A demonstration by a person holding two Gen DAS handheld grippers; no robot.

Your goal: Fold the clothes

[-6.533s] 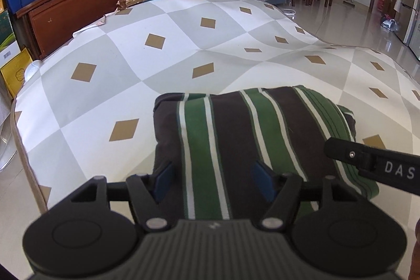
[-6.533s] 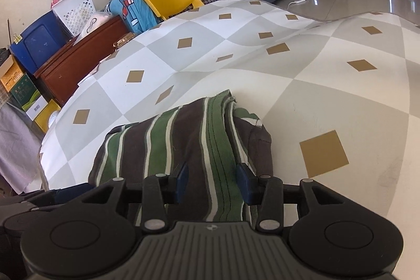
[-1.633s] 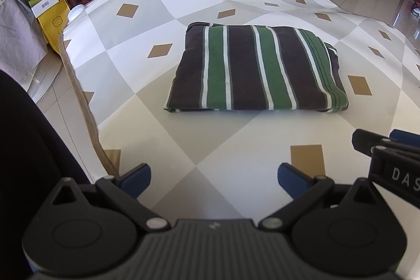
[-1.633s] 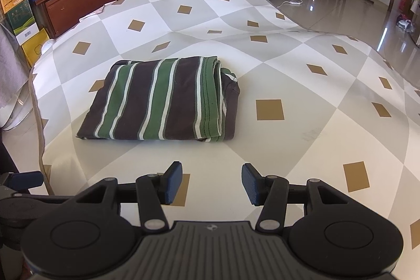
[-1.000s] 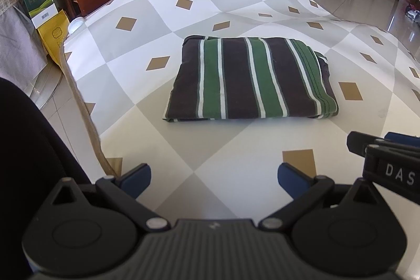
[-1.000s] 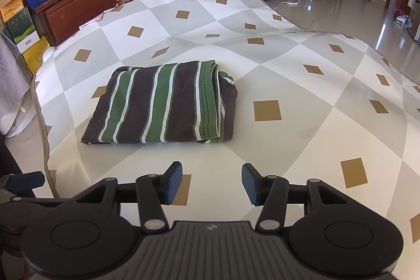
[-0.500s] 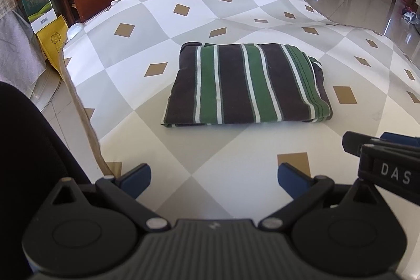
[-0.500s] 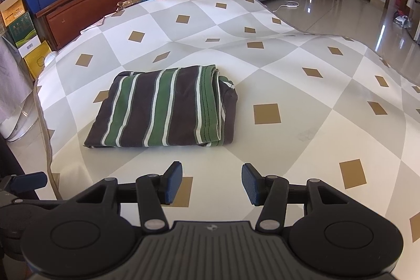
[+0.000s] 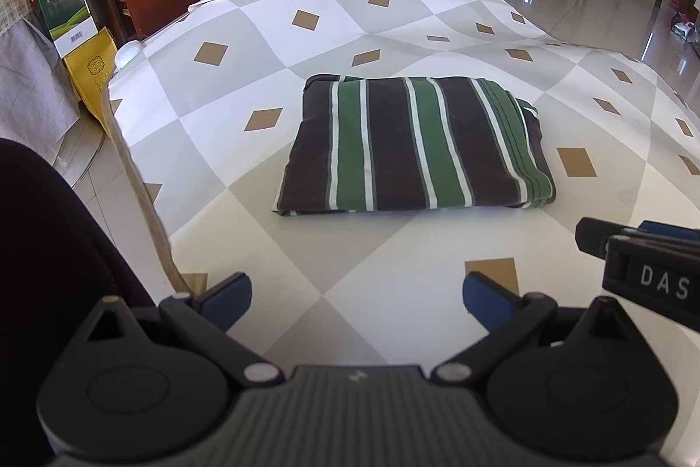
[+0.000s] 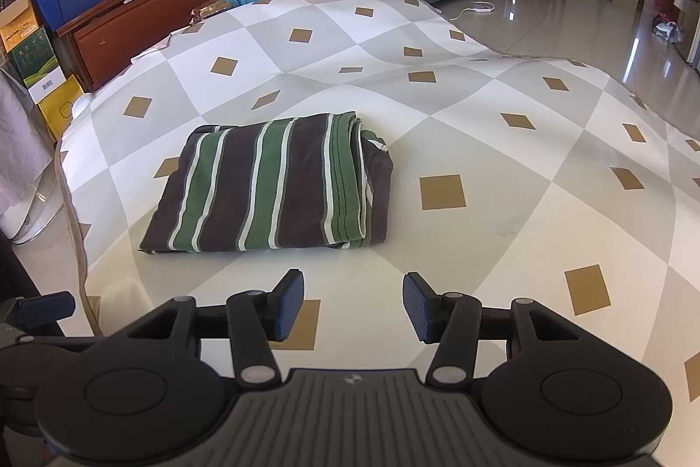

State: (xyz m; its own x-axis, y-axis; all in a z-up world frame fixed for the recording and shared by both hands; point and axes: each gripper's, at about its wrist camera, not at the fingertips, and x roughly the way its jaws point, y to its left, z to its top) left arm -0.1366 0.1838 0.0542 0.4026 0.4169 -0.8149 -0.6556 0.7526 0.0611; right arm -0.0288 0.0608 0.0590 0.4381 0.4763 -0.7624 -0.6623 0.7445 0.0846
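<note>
The folded striped garment [image 10: 271, 187] is lying ahead-left of the empty, half-open right hand-held gripper [image 10: 353, 307] (left hand-held gripper [image 9: 356, 294] gaping wide, empty).

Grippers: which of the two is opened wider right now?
The left gripper: its blue fingers stand far apart, while the right gripper is open with a clearly narrower gap. Neither touches the folded striped garment.

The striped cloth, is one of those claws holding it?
No, the striped cloth lies folded on the table, apart from the open right gripper.
</note>
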